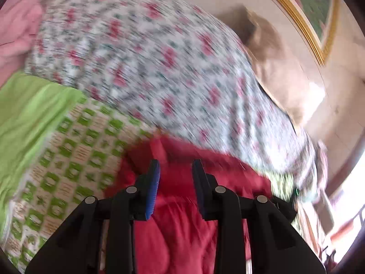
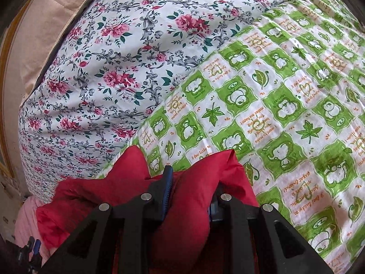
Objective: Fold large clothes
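The red garment looks smooth, faintly sheeny, perhaps padded; green-checked blanket is matt woven cloth.

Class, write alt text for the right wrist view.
The right hand-held gripper pinches a fold of a red padded garment above a green-and-white checked cartoon blanket. A rose-patterned floral sheet covers the bed behind.

Floral sheet; green checked blanket
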{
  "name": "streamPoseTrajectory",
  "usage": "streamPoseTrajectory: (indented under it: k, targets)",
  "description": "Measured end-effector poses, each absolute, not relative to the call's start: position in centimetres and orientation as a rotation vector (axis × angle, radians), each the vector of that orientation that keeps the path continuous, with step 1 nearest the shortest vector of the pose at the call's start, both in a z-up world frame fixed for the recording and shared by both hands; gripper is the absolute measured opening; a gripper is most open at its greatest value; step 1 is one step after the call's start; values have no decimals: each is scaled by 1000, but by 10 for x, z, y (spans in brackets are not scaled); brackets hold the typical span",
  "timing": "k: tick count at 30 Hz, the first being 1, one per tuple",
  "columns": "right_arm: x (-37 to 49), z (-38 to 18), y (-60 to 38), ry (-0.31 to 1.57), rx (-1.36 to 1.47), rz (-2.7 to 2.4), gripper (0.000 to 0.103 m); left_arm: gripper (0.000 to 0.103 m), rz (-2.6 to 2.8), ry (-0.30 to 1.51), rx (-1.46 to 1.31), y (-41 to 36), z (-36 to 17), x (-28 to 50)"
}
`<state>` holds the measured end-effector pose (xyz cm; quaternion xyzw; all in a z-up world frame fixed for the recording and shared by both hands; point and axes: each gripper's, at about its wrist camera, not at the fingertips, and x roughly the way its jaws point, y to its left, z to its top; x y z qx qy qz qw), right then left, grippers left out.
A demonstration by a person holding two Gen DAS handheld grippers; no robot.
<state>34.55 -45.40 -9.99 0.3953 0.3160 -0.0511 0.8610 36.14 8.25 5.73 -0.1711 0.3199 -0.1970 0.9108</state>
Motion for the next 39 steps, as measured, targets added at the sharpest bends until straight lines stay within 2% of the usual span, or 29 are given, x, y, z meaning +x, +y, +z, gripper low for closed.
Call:
streamPoseTrajectory:
  k: [1,3,6,10,12,17,22,27,34,37,39]
  targets:
    - [347,-98,-453,667,826,-106,28,27,-433,685,-303,66,53,356]
    - [346,-92,-452,658,842,-86,40,27,-482,729,-235,40,41,349]
    - [340,-78,-452,636,861,-63,52,27,-558,787,-135,-5,17,338]
    - [326,-54,-450,609,838,-27,58,27,-603,865,-17,-53,-15,335]
    - [314,-39,-449,577,818,-12,64,27,-603,888,1,-62,-23,334]
    - [291,-9,-437,518,729,55,64,27,-587,886,-16,-60,-28,335]
    - [288,-7,-401,600,636,154,64,27,-568,884,-3,-60,-31,340]
    - [295,-10,-337,684,375,249,64,27,-510,880,52,-64,-29,354]
    - [324,-30,-293,784,189,270,64,26,-437,910,39,-47,-41,384]
    - [340,-44,-293,817,145,219,62,19,-380,922,15,-38,-50,400]
    - [350,-51,-299,827,139,189,62,9,-323,946,-23,-29,-55,414]
